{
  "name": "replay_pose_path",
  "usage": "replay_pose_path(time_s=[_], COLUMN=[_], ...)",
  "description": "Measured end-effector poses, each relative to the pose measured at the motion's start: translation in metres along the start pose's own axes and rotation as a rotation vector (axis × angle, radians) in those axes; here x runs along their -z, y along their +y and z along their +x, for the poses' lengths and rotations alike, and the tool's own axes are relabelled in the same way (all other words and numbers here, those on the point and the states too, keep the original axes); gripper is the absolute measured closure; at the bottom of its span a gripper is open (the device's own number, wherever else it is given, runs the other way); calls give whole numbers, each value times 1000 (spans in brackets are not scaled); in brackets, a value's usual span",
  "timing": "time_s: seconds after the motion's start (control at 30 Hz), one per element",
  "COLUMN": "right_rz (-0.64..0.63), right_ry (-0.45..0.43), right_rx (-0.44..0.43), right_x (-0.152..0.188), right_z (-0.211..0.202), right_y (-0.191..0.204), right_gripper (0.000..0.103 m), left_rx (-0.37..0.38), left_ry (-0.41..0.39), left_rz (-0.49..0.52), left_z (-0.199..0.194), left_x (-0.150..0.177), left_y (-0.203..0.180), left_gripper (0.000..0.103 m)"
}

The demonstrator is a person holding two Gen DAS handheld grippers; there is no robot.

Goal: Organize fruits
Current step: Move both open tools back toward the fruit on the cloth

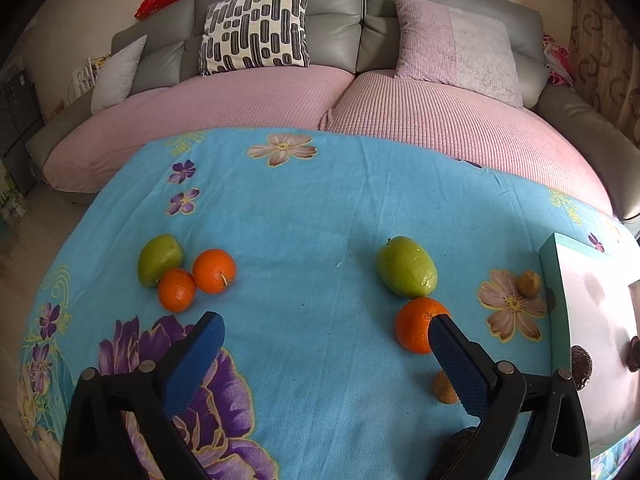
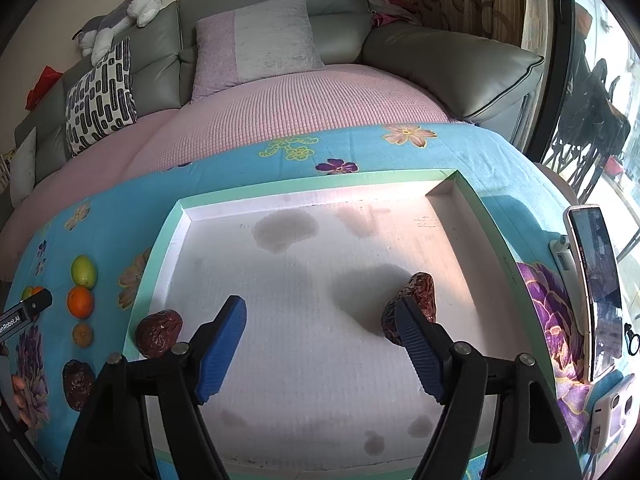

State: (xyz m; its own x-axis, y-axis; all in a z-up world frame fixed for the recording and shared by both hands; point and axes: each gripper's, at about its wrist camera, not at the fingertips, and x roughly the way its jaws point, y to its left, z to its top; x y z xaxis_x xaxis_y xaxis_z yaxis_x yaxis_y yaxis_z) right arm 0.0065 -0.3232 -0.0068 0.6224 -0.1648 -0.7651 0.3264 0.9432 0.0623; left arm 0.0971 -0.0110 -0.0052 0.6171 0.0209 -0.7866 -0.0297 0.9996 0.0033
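Your left gripper [image 1: 324, 334] hangs wide open and empty over the blue flowered cloth [image 1: 304, 216], its right finger [image 1: 456, 360] in front of an orange [image 1: 416, 328] with a green fruit [image 1: 406, 266] just beyond, while another green fruit [image 1: 159, 258] and two oranges [image 1: 214, 271] touch in a cluster toward the cloth's left edge. Your right gripper [image 2: 322, 338] is also spread wide and holds nothing above the white tray [image 2: 176, 216], where one dried date [image 2: 416, 300] lies behind its right finger and a second date [image 2: 158, 333] sits at the tray's left rim.
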Motion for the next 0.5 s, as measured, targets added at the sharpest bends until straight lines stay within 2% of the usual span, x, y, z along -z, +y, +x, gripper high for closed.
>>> replay_pose_path(time_s=[0.03,0.07,0.33,0.5], right_rz=[0,-1,-19,-66], right_ry=[-6,-13,-47,-104], right_rx=[-4,-5,-23,-26], right_x=[0,0,-1,-3], right_z=[0,0,-1,-5], right_y=[0,1,15,33], right_gripper=[11,10,10,10], left_rx=[-3,-5,27,33], left_ry=[-7,-13,-61,-127], left_rz=[4,6,4,24], left_z=[0,-1,-9,-20], left_x=[-1,-1,-2,-4], left_y=[1,1,7,12], left_gripper=[0,0,0,0])
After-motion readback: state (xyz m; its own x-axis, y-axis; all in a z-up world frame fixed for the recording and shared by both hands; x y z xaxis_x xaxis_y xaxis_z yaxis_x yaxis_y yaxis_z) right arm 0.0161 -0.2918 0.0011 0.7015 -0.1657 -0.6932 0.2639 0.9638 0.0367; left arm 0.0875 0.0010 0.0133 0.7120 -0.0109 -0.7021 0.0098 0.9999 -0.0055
